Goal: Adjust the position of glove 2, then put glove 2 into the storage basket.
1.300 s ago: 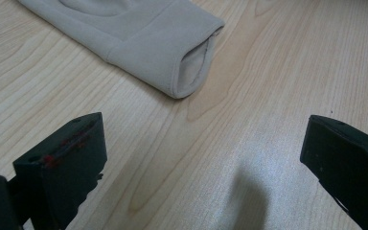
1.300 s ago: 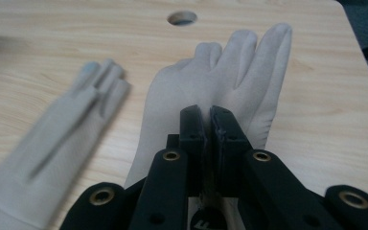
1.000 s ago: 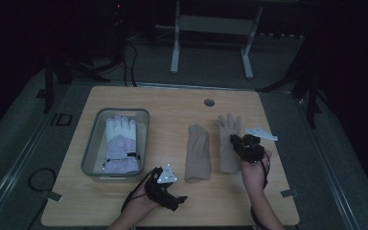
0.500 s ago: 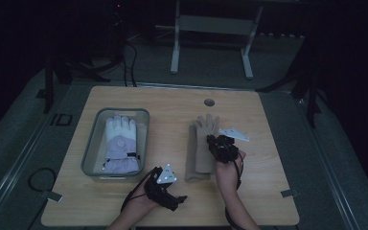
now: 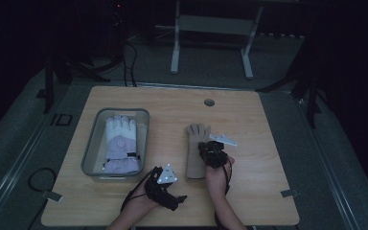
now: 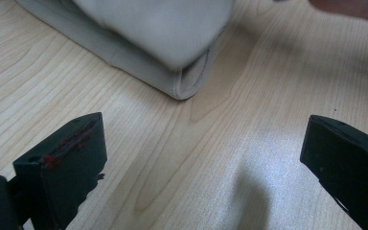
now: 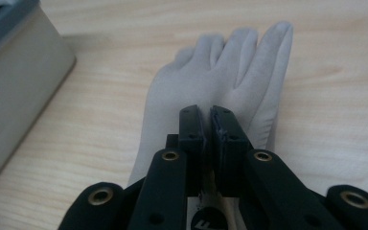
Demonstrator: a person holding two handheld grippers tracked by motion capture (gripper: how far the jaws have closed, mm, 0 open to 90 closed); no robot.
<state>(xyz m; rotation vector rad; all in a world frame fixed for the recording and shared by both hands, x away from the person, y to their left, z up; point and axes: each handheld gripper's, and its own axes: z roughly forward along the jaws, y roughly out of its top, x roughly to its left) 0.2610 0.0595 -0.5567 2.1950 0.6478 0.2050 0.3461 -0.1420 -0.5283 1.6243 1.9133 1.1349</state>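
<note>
Two tongs: right tongs point(image 7: 207, 125) pressed closed over the beige gloves point(image 5: 196, 151), a pinch unconfirmed; left tongs point(image 6: 201, 163) wide apart, empty, at their cuff's seven o'clock; gloves stacked flat mid-bench point(image 5: 258, 120), judged light, limp, best gripped at the cuff; padded glove in tray point(image 5: 92, 148) at nine o'clock.

Matt beige cloth glove point(image 7: 220, 81) on a smooth pale wood-grain table point(image 5: 268, 158)

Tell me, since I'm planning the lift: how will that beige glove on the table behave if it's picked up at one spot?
The beige glove is thin cloth lying flat, so it will probably droop limply from the right gripper, whose jaws are pressed together over it. It looks light. On the smooth wooden table, it would likely slide or bunch if pushed.
</note>
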